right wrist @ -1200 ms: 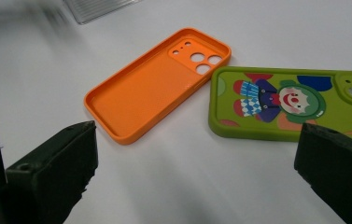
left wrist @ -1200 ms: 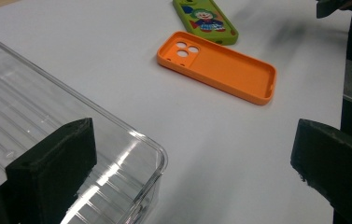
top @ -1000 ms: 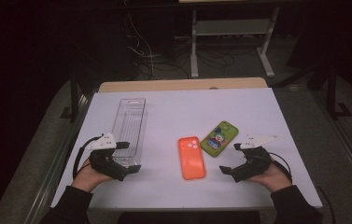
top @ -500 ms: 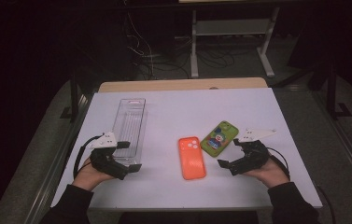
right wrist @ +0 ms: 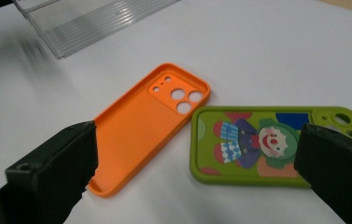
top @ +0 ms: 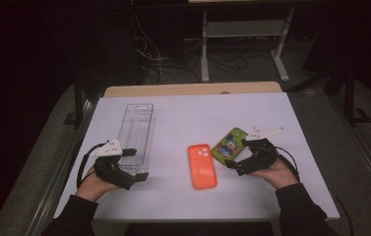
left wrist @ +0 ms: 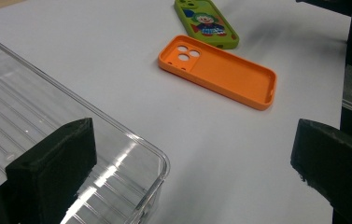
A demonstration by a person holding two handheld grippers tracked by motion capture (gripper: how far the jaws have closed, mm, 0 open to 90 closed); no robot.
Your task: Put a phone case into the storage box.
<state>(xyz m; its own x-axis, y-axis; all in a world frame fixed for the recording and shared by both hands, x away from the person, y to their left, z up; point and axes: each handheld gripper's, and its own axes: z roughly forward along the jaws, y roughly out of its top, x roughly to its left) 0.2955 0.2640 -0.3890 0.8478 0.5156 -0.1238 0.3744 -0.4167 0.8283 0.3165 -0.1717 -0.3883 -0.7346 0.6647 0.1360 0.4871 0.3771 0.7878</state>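
My right gripper (right wrist: 197,172) has matt black jaws with a rough, foam-like face. The orange phone case (right wrist: 150,123) reads as matt plastic, finely stippled inside. The green phone case (right wrist: 276,145) is smooth, with a printed clown. The clear tray (left wrist: 47,135) is glossy ribbed plastic. The table (top: 212,118) is matt white.

- In the left gripper view, the clear plastic tray (left wrist: 71,140) runs off the left and bottom edges, and one black jaw covers part of its near corner.
- The green clown phone case (left wrist: 205,22) is cut by that view's top edge.
- In the right gripper view, the tray (right wrist: 89,21) is cropped at the top, and a jaw hides the green case's (right wrist: 257,144) camera end.
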